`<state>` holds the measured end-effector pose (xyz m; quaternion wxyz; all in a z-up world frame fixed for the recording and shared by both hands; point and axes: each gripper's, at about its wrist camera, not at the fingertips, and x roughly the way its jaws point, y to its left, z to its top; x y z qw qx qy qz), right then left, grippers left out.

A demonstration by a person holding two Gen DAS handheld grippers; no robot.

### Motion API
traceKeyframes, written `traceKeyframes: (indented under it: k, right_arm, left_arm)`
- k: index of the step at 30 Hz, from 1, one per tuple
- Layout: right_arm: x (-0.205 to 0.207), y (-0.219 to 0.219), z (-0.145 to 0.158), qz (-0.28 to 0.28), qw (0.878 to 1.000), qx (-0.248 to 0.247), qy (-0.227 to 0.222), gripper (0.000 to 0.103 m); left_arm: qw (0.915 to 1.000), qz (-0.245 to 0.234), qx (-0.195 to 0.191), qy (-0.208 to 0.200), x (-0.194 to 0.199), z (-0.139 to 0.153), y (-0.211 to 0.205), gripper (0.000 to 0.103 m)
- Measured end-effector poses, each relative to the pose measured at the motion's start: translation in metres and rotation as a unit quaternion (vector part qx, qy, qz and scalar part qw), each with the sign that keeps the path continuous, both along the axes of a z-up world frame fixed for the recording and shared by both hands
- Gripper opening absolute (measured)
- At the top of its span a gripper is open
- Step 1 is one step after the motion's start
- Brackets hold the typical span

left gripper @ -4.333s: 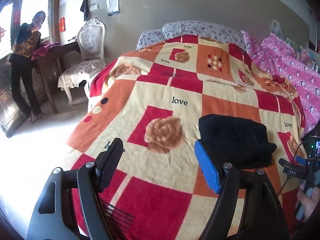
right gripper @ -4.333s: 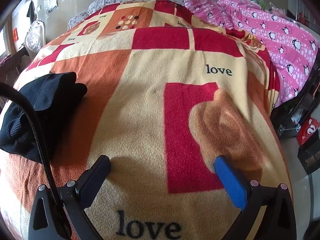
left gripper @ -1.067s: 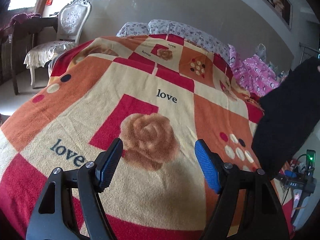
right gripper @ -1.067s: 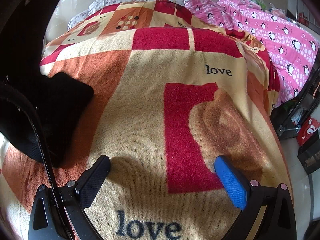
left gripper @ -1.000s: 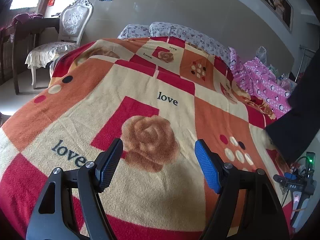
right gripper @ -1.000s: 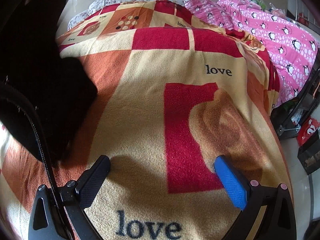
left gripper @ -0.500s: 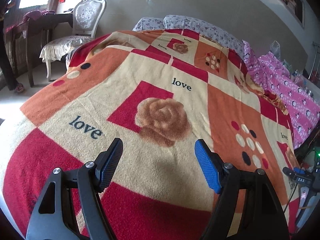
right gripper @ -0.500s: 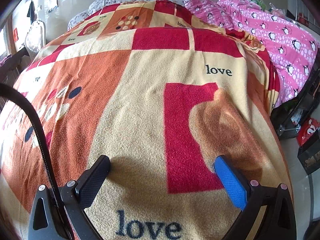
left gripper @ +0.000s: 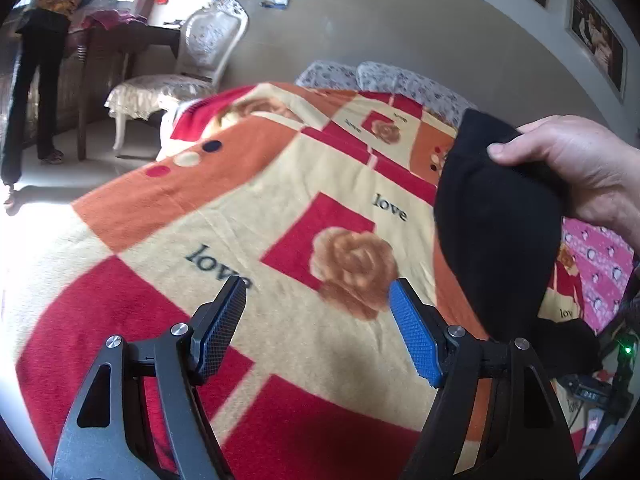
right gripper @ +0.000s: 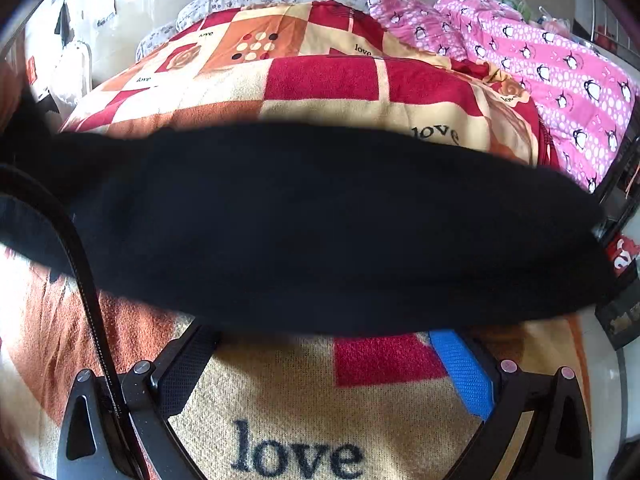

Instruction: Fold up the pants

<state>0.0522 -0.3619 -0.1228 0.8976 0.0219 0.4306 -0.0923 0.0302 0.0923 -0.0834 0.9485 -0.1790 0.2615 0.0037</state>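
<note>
Left hand-held gripper (left gripper: 317,284): jaws wide apart, nothing between them, black finger to one side and blue-faced finger to the other, poised above the blanket (left gripper: 280,200) on the bed and angled gently down toward a brown rose on a red square. No contact with the cloth to be made out.

Right hand-held gripper (right gripper: 322,338): fingers likewise spread wide, tilted more steeply down at the blanket (right gripper: 320,80) just past a printed "love". Fingertips hidden behind the black pants (right gripper: 320,224), so no telling whether the fabric touches them; no sign of pads pressing on anything.

Pants: off the bed, gripped in a bare hand (left gripper: 580,176) to the right in the left wrist view, thumb on top of the bunched upper edge, dark fabric (left gripper: 492,232) hanging down past the blue finger without touching it. In the right wrist view, a broad blurred black band across the whole middle, over the blanket, with a black cable (right gripper: 88,280) curving down at the left.

Beyond: flowered pillows (left gripper: 400,76) at the head of the bed, a pink penguin-print quilt (right gripper: 560,60) along its far side, a white carved chair (left gripper: 200,52) by the wall, and a standing person (left gripper: 36,60) in dark trousers at the far left, near a dark wooden table (left gripper: 132,36)
</note>
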Motion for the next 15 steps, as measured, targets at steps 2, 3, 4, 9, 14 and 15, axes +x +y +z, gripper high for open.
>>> traceKeyframes:
  k: [2, 3, 4, 9, 14, 15]
  right_arm:
    - [0.0, 0.0, 0.0, 0.001, 1.0, -0.001, -0.001, 0.103]
    - [0.0, 0.001, 0.0, 0.001, 1.0, -0.001, -0.001, 0.103]
    - [0.0, 0.0, 0.0, 0.001, 1.0, -0.001, -0.001, 0.103]
    - [0.0, 0.0, 0.0, 0.001, 1.0, -0.001, -0.001, 0.103]
    - [0.001, 0.0, 0.0, 0.001, 1.0, -0.001, -0.001, 0.103]
    - [0.0, 0.0, 0.0, 0.001, 1.0, -0.001, -0.001, 0.103]
  left_arm:
    - [0.9988, 0.045, 0.006, -0.016, -0.008, 0.004, 0.011, 0.075]
    - [0.9981, 0.059, 0.005, -0.017, -0.009, 0.005, 0.018, 0.075]
    - [0.9973, 0.072, 0.002, -0.014, -0.01, 0.004, 0.024, 0.075]
    - [0.9944, 0.099, -0.034, 0.009, -0.008, -0.003, 0.049, 0.075]
    - [0.995, 0.095, -0.029, 0.016, -0.008, -0.003, 0.055, 0.075]
    - [0.9949, 0.096, -0.028, 0.014, -0.009, -0.003, 0.057, 0.075]
